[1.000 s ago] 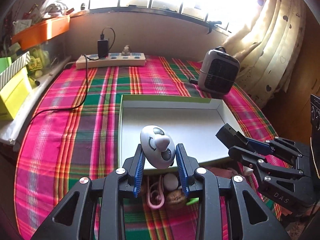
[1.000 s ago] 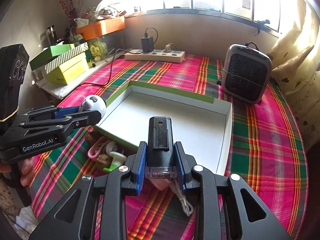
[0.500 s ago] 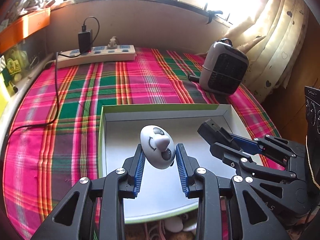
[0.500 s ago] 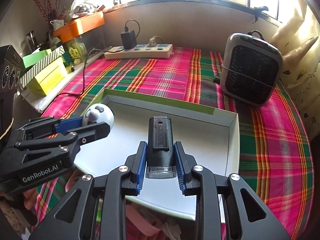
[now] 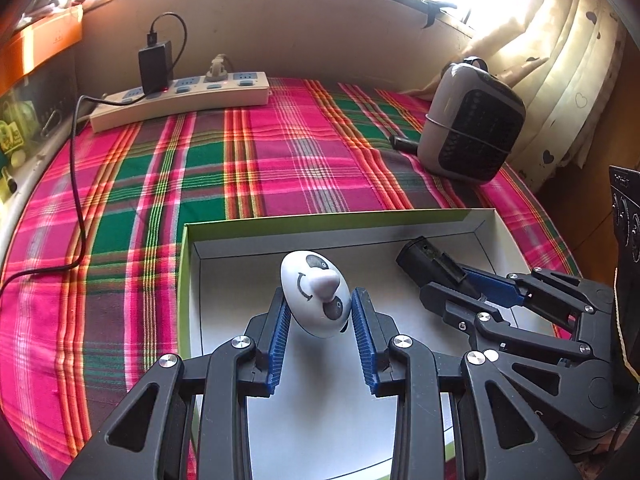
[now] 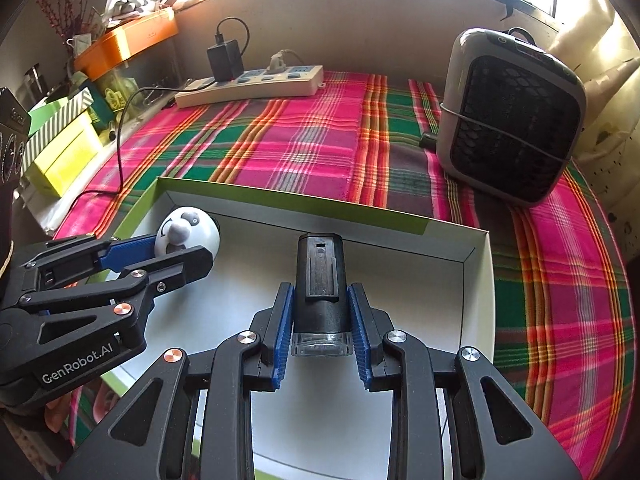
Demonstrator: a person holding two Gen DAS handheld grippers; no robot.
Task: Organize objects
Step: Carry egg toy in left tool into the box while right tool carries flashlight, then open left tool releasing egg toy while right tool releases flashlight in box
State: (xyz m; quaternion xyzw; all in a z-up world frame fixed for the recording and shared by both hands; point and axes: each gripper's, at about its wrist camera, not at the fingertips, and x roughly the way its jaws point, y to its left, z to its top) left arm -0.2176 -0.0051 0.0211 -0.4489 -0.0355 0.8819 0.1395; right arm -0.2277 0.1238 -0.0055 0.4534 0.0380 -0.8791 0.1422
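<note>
Plaid cloth (image 5: 280, 152) in pink and green covers the table beneath a sunlit window. Nearest, the left gripper (image 5: 318, 312) pinches a white egg-shaped toy (image 5: 314, 294) with a painted face between its blue pads, and to its right the right gripper (image 6: 318, 320) clamps a black cylindrical device (image 6: 320, 280) with a clear end. Both hang over the open white box (image 6: 478, 280) with green outer walls. Farther off to the right stands a small grey heater (image 6: 512, 116); at the far left lies a power strip (image 5: 180, 100) with a black charger (image 5: 154, 66) plugged in.
</note>
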